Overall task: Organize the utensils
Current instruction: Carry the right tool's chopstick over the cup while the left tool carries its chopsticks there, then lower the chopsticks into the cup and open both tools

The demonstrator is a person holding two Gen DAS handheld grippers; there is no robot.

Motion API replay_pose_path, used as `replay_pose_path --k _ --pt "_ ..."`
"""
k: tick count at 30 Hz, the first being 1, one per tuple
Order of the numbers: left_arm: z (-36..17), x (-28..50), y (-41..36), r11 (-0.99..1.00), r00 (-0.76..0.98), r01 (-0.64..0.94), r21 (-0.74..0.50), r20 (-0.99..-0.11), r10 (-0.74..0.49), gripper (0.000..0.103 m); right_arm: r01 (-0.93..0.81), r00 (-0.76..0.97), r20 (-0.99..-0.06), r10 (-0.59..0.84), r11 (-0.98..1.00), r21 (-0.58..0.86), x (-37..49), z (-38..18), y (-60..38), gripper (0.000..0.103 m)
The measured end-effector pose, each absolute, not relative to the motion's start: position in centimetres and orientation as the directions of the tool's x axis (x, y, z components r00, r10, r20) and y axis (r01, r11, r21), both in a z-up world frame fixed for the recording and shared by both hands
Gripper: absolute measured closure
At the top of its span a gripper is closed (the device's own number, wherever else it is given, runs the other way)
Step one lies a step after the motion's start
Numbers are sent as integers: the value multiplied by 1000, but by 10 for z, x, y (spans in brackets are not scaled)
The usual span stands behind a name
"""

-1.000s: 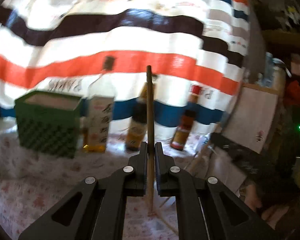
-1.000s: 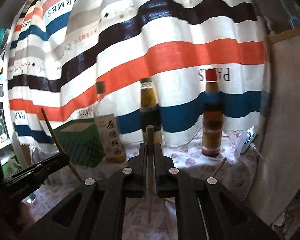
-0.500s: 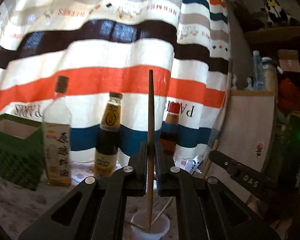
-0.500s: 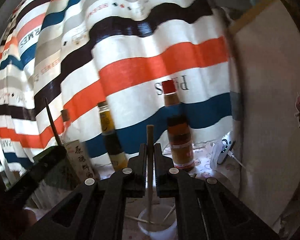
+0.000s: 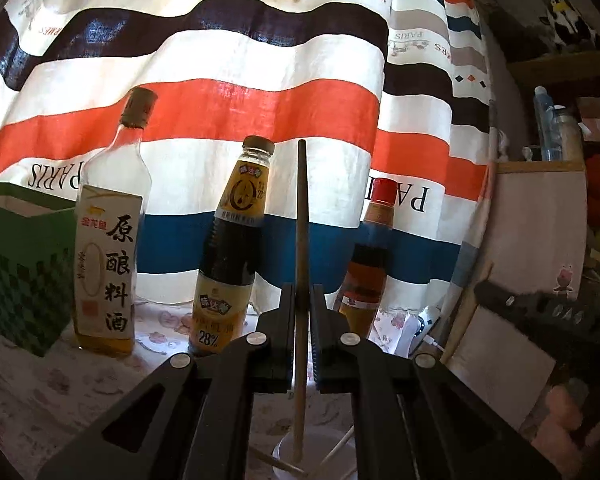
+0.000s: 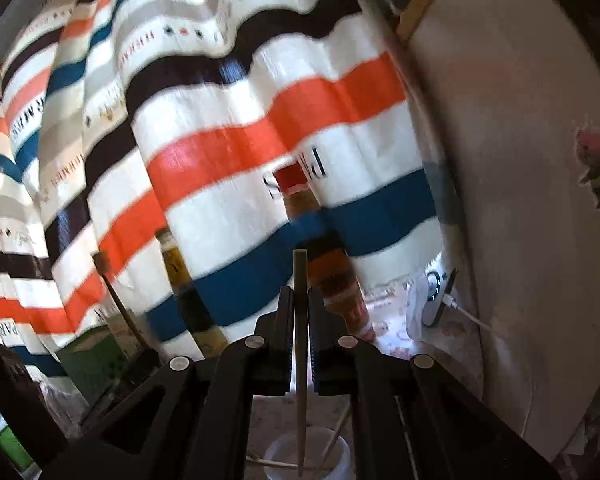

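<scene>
1. Both claws had dropped closer vs. half a sec earlier: the white cup (image 5: 314, 454) sat further up in each view and the chopstick tips hung inside its rim, not above it. Judged that meant the drop-in step was nearly done, release next.
2. My left gripper (image 5: 300, 344) was pinching a dark brown chopstick (image 5: 301, 240), upright, its lower end down inside the cup. My right gripper (image 6: 300, 344) was pressed onto a pale chopstick (image 6: 300, 300), also upright, its tip inside the same cup (image 6: 306, 458).
3. Cup contents: at least two thin pale sticks already leaned in it, one lying across the mouth, one slanting to the right rim. Couldn't tell what they were exactly.
4. Further back on the floral cloth (image 5: 40, 380) stood three bottles in a row: clear rice-wine bottle (image 5: 108, 248) w/ white label, dark soy bottle (image 5: 232, 256), red-capped bottle (image 5: 370, 256) partly behind my finger.
5. Green basket (image 5: 20, 272) sat at far left, beside the wine bottle; inside not visible, so contents unknown.
6. Behind all hung the striped curtain (image 5: 240, 80). Right view was motion-blurred, so details there stayed rough.
</scene>
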State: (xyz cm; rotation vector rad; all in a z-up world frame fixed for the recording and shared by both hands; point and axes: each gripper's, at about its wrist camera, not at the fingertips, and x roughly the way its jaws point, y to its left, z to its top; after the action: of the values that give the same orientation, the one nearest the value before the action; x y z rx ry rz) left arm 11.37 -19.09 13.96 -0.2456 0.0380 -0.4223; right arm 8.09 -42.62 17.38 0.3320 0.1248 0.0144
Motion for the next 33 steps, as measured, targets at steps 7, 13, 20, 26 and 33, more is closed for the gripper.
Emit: replay_pose_path --k 7,13,20,26,33 --pt "107 132 -198 861 885 428 -275 -64 -460 97 141 931 -361 -45 959 245 126 152 -425 95" --pt "98 139 -213 868 855 473 -153 -158 -494 97 66 885 -454 101 939 337 148 128 -432 95" --pt "118 126 -202 857 843 490 -160 -165 -513 89 44 862 -480 161 921 387 152 123 -441 92" --pt "144 93 -173 894 886 425 -138 -136 -443 31 -13 877 -438 199 920 393 137 141 -439 55" --pt "163 53 -123 970 965 230 -85 -110 -238 8 -78 915 -347 205 935 346 102 173 -413 51"
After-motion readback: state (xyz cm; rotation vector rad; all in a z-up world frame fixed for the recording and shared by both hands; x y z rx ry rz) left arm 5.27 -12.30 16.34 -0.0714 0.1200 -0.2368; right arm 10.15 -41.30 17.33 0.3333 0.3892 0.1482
